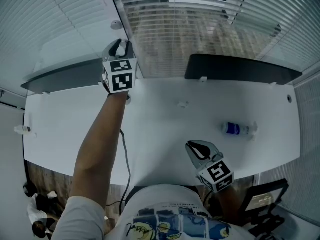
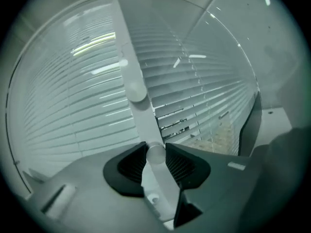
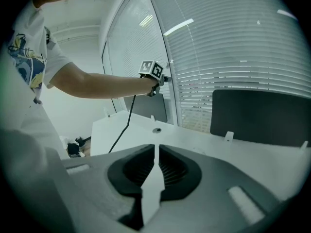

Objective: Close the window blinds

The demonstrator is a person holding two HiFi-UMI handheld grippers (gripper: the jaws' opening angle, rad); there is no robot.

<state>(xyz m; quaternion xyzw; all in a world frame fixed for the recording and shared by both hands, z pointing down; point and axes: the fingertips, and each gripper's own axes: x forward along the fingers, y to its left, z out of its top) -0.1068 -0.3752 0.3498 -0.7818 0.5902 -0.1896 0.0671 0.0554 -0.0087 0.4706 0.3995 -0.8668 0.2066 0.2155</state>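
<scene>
Left gripper point(image 1: 121, 47), upper left, clamped on blind wand point(image 2: 137, 103). Twist wand evenly, grip firm (slats point(image 1: 190, 29) part open). Right gripper point(image 3: 155, 155) closed, empty.

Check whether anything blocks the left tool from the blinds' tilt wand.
Nothing visible does. The wand already sits between the left tool's jaws, which are closed on it, in front of the blinds.

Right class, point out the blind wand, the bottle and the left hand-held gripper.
blind wand point(image 2: 146, 123), left gripper view, its shaft
bottle point(image 1: 232, 129), head view, blue label
left hand-held gripper point(image 1: 121, 48), head view, between fingertips
</scene>
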